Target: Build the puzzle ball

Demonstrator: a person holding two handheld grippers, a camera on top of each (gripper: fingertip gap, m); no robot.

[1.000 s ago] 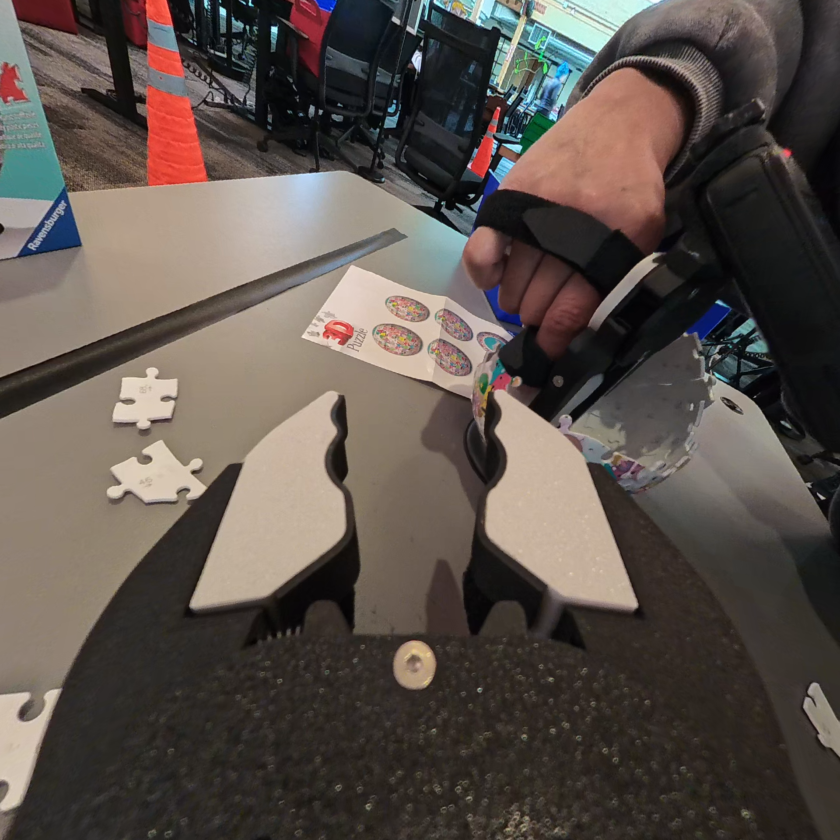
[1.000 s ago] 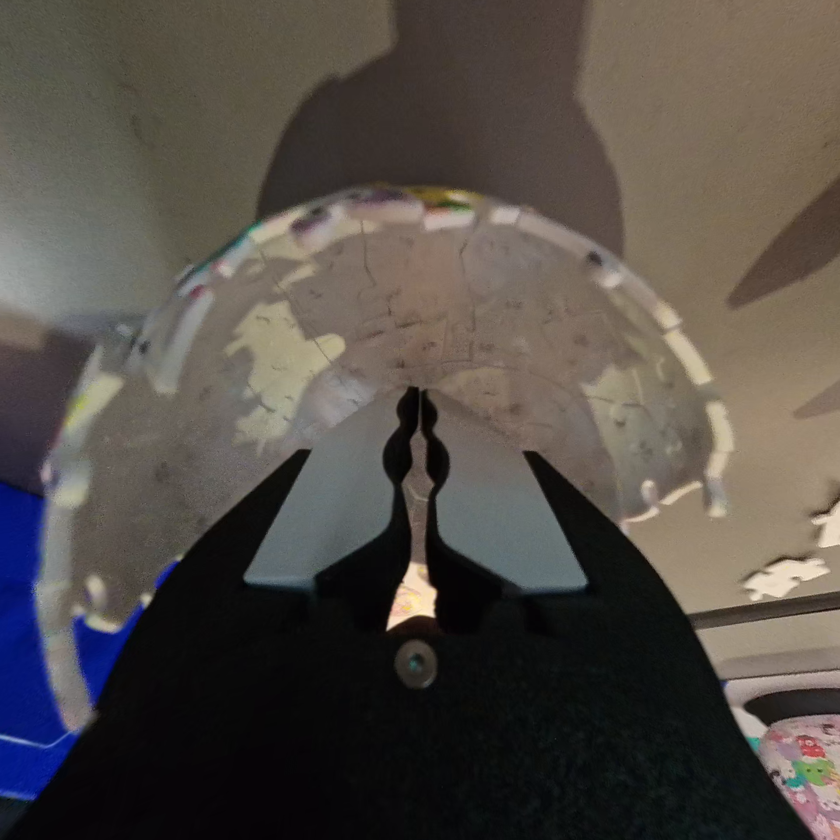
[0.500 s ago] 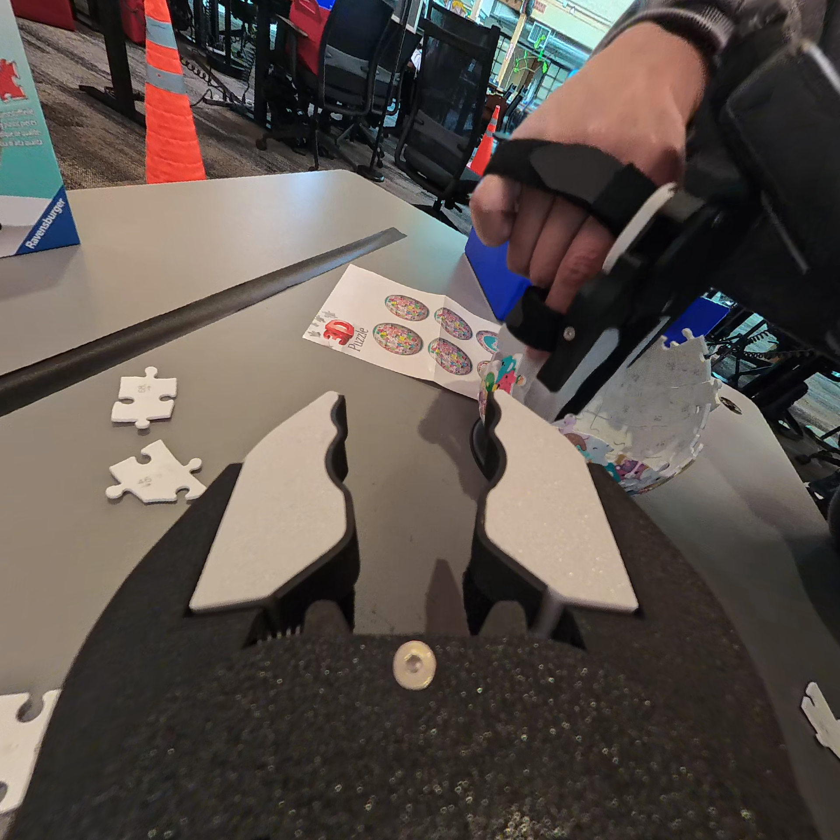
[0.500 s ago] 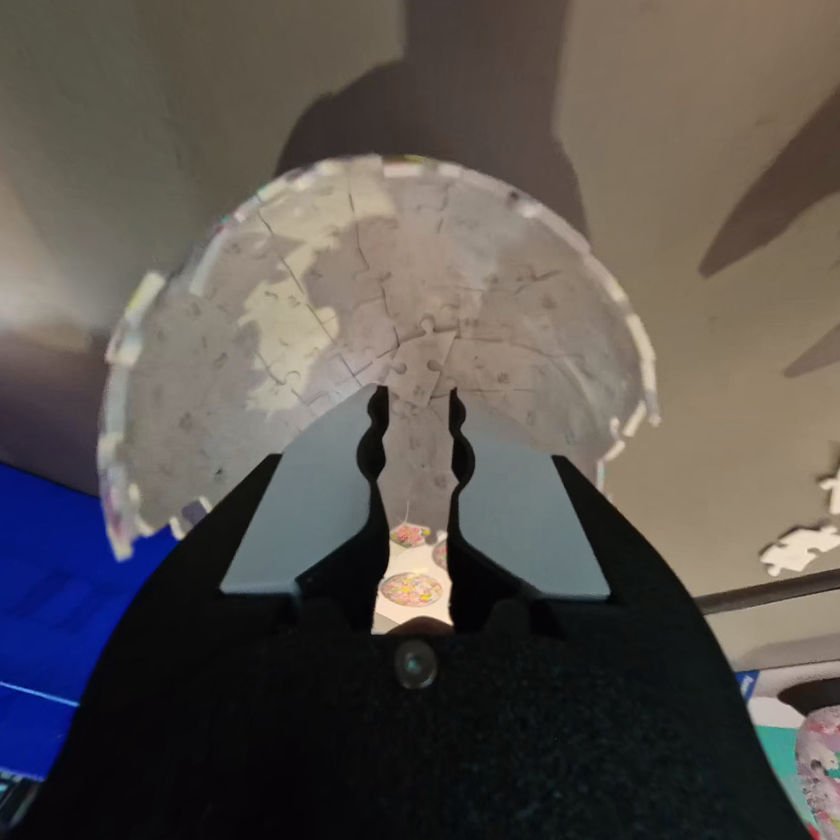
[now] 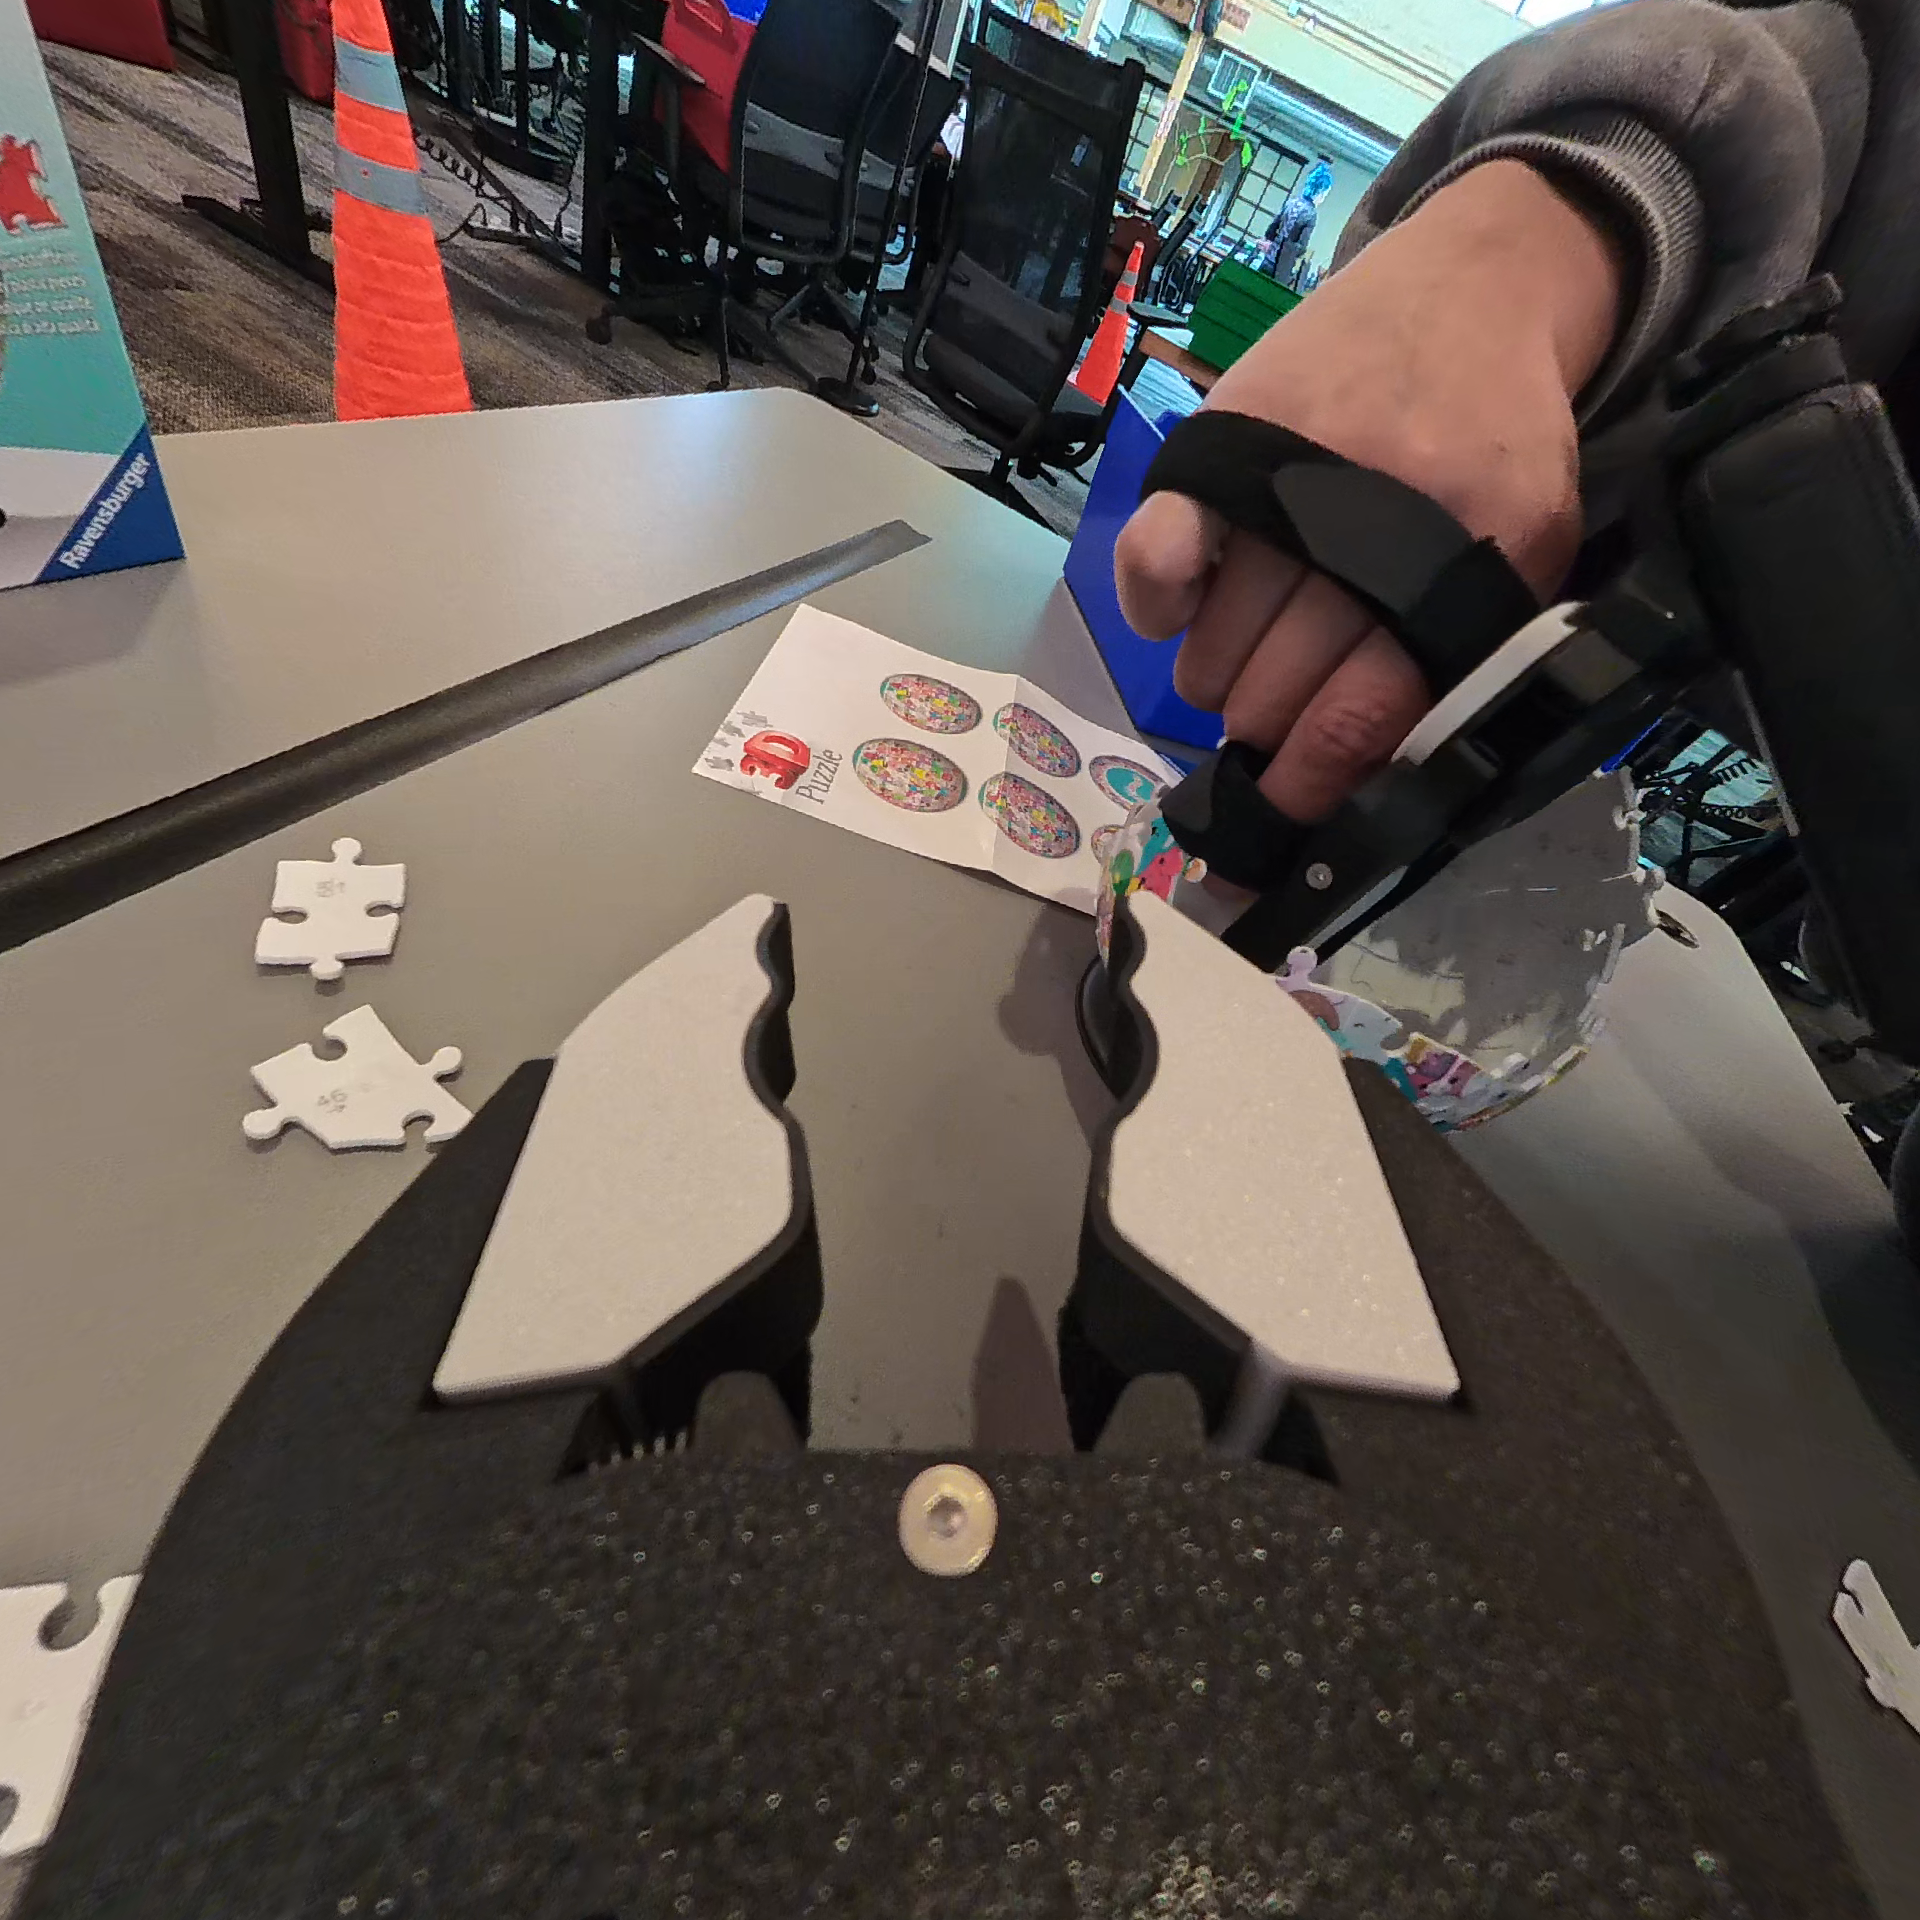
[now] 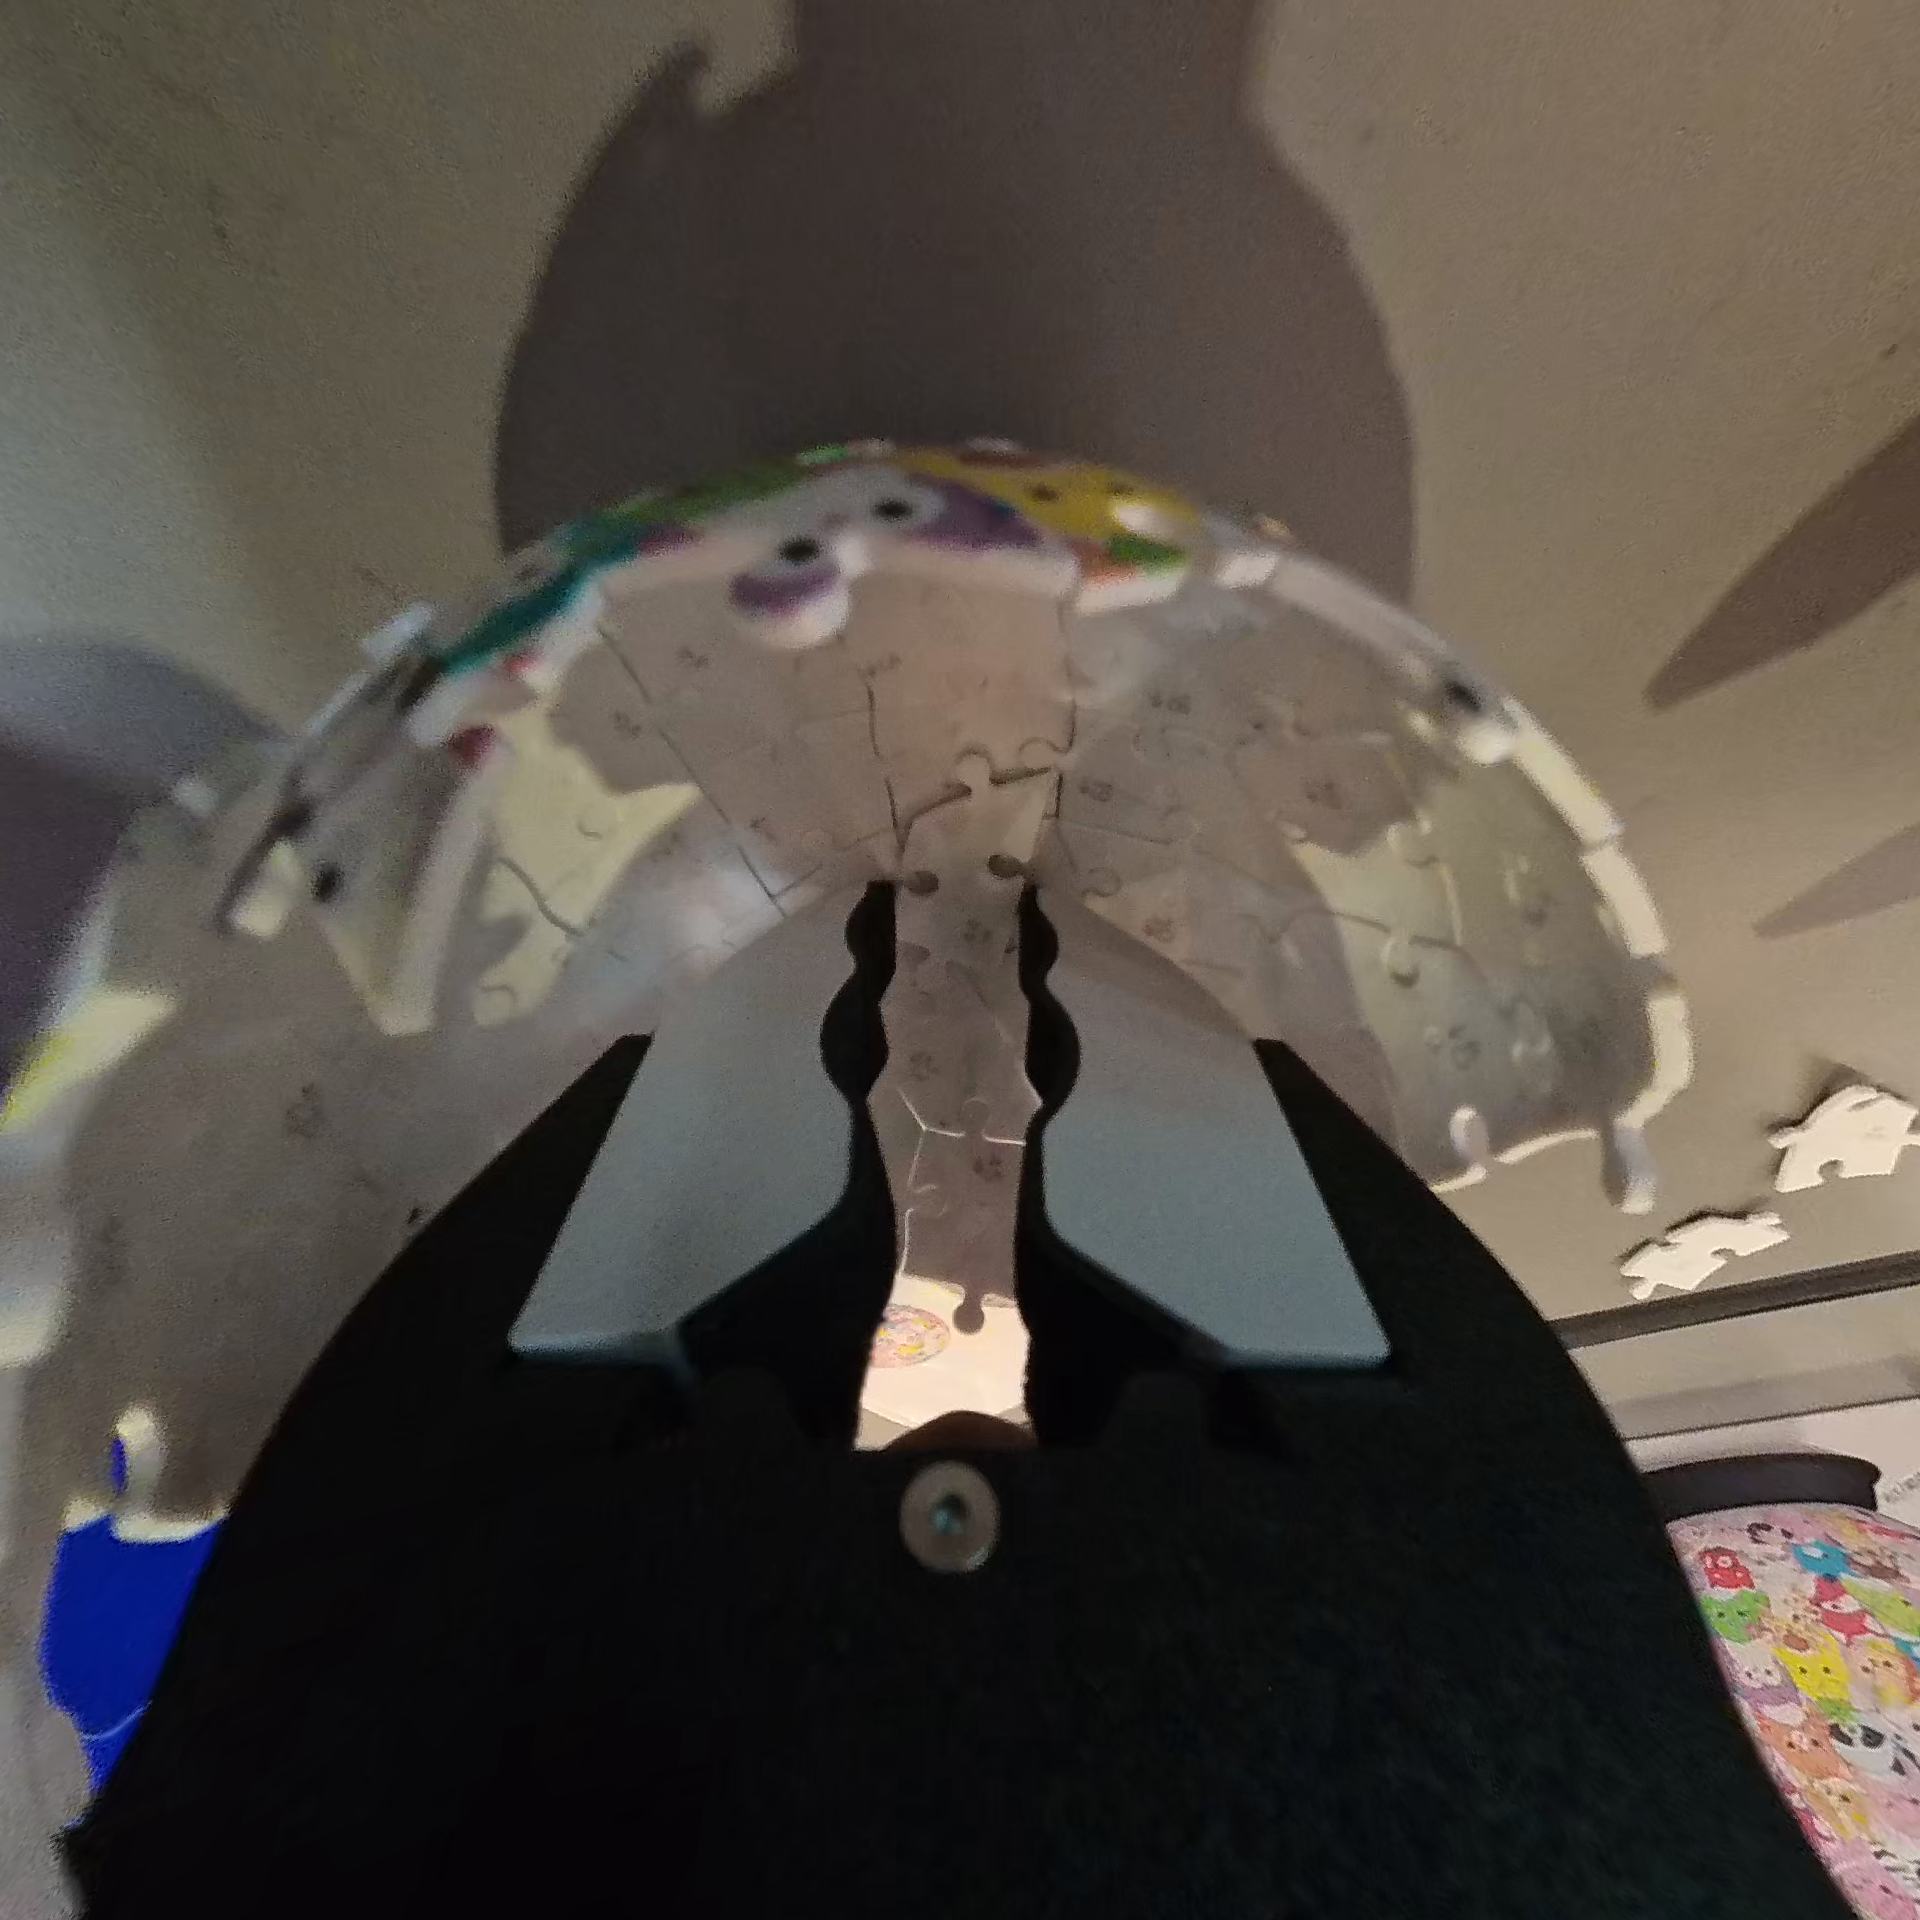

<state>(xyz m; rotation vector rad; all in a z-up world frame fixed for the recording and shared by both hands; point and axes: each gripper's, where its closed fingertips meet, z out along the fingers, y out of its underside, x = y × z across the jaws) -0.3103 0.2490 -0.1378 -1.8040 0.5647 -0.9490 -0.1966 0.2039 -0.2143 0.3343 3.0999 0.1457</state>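
The half-built puzzle ball (image 6: 1195, 790), a curved shell with its white inner side showing and coloured print along the rim, sat toward the right edge of the grey table (image 5: 540, 540), tipped against the right gripper (image 6: 956, 894). That gripper's jaws were narrowly parted with the shell's wall between them; whether they pressed on it I could not tell. A bare hand (image 5: 1392, 499) in a grey sleeve reached down from the upper right, fingers curled round the black handle under a black strap, pointing the tool down into the shell (image 5: 1496, 966). The left gripper (image 5: 951, 935) hung low over the table's middle, its two pale fingers (image 5: 644, 1143) spread wide with nothing between them.

Beside the shell lay one folded instruction leaflet (image 5: 914, 748), picturing several balls. Two loose white pieces (image 5: 332, 909) (image 5: 353, 1086) lay face down toward the left edge, well apart from the shell; a third (image 5: 42, 1704) and a fourth (image 5: 1875, 1652) showed partly at the near corners. One puzzle box (image 5: 73, 364) stood at the far left edge. One dark strip (image 5: 447, 717) ran slantwise across the table. Beyond the far edge stood two orange cones (image 5: 390, 229) (image 5: 1112, 332) and several black office chairs (image 5: 1029, 239)
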